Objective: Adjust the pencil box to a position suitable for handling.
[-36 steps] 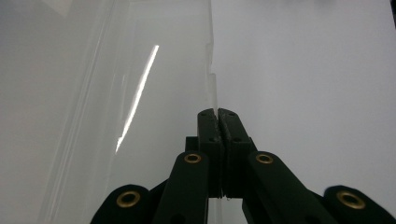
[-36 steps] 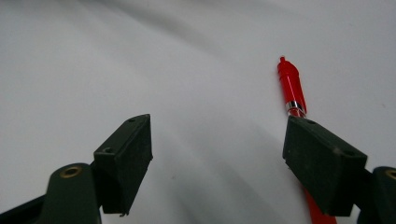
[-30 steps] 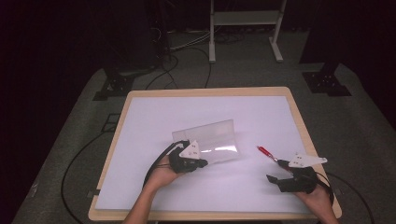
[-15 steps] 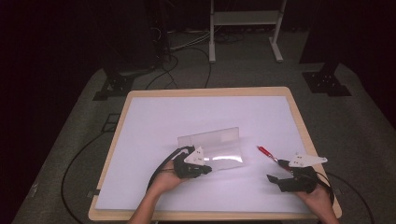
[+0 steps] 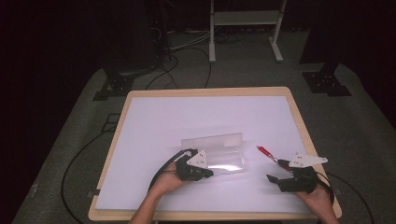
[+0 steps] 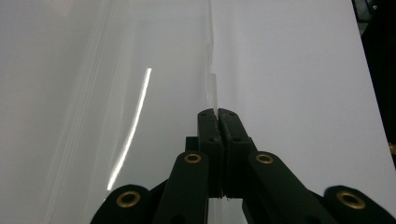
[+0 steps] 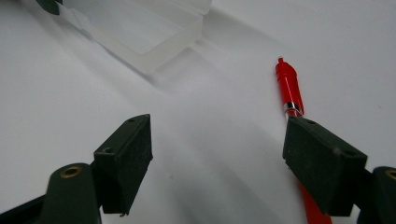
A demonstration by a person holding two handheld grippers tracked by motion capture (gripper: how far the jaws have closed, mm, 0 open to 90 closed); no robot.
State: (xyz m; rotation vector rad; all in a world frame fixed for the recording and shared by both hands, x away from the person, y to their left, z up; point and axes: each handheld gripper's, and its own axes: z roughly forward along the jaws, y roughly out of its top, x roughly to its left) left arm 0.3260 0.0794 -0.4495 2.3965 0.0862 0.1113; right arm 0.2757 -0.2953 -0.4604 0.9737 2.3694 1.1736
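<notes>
White tabletop (image 5: 187, 121), wood rim, dark room

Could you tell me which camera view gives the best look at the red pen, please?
The right gripper view: the red pen lies close up beside the open right claw, its far end and silver band clear. The high view shows it small, right of the clear plastic case.

red pen (image 7: 290, 88) by one spread jaw, clear plastic box (image 7: 154, 35) beyond, white table (image 7: 224, 154)
</notes>
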